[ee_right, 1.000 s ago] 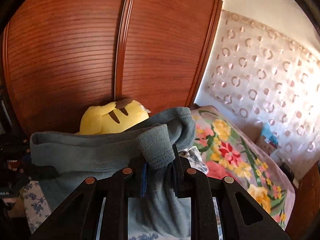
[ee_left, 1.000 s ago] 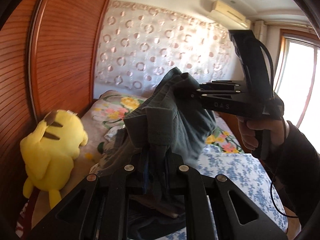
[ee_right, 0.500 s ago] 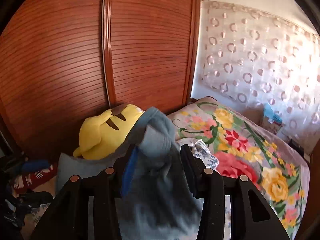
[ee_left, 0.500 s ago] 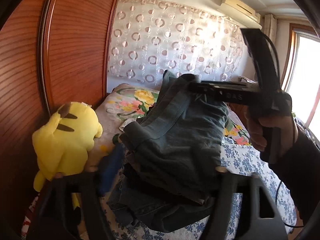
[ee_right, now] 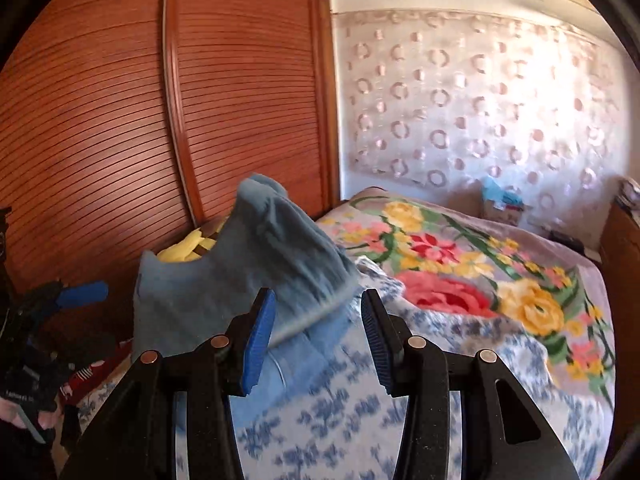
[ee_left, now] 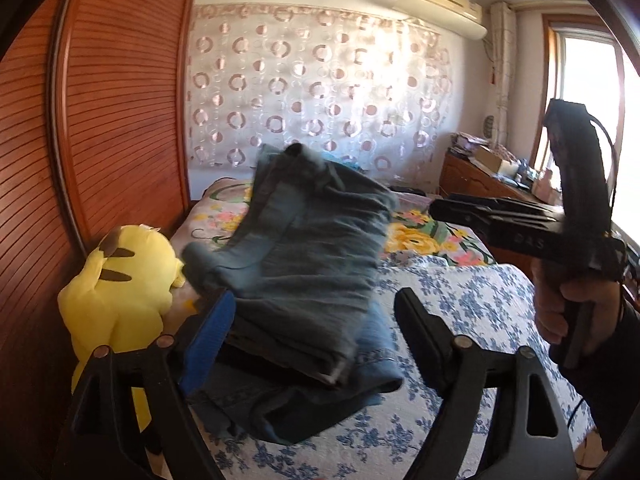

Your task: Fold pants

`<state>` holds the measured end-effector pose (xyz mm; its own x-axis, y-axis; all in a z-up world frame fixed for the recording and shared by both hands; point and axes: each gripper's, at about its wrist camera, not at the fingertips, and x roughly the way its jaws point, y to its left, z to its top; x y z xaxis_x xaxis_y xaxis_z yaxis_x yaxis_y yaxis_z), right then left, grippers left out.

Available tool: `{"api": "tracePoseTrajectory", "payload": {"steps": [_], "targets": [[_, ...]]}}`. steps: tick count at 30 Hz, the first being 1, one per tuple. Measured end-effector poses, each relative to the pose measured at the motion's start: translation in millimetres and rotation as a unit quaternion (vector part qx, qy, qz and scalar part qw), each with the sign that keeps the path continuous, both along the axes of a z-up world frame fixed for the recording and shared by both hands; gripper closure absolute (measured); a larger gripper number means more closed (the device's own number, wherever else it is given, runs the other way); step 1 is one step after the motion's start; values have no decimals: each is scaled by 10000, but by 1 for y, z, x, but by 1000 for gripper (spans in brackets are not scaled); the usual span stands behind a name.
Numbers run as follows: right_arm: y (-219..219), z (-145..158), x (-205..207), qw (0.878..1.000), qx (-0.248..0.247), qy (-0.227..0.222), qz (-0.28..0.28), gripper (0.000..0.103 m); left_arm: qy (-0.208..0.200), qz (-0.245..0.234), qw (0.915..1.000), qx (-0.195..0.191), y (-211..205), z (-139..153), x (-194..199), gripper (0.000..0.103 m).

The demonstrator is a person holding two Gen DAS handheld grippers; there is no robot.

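The blue-grey pants [ee_left: 308,264] lie bunched and partly folded on the bed, motion-blurred, with one end still standing up. My left gripper [ee_left: 316,320] is open, its jaws wide on either side of the near edge of the pants and holding nothing. My right gripper [ee_right: 318,320] is open too, just in front of the pants [ee_right: 256,264], holding nothing. It also shows from the side in the left wrist view [ee_left: 436,208], to the right of the pants. The left gripper shows at the left edge of the right wrist view [ee_right: 80,292].
A yellow plush toy [ee_left: 120,288] sits left of the pants against the wooden wardrobe doors [ee_left: 100,120]. The bed has a blue-flowered quilt [ee_left: 460,312] and a bright floral blanket [ee_right: 480,264] beyond. A wooden side cabinet [ee_left: 480,176] stands at the far right.
Both grippers held the pants up a second ago, then opened and let go. The pants have dropped onto the bed, and both grippers have drawn back from them.
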<state>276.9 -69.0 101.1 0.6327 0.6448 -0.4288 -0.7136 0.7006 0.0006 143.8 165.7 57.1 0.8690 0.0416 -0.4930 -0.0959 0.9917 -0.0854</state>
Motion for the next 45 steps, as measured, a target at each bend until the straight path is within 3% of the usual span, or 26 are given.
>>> {"api": "tracePoseTrajectory", "payload": {"steps": [3, 8, 12, 15, 26, 45], "targets": [[-16, -3, -21, 9998, 89, 50, -198, 57, -55, -99, 9998, 179, -17, 1, -2, 12], [-42, -5, -61, 9980, 212, -17, -599, 56, -170, -321, 9989, 300, -45, 5, -8, 12], [-53, -4, -94, 9960, 246, -126, -848, 49, -216, -491, 9977, 410, -68, 6, -13, 11], [-61, -4, -118, 9942, 281, -163, -1029, 44, -285, -622, 9970, 374, -83, 7, -17, 0], [-67, -3, -192, 9841, 346, -389, -1700, 30, -364, -1025, 9934, 376, -126, 13, -32, 0], [-77, -26, -261, 9759, 579, -428, -2062, 28, -312, -832, 9950, 459, -158, 7, -76, 0]]}}
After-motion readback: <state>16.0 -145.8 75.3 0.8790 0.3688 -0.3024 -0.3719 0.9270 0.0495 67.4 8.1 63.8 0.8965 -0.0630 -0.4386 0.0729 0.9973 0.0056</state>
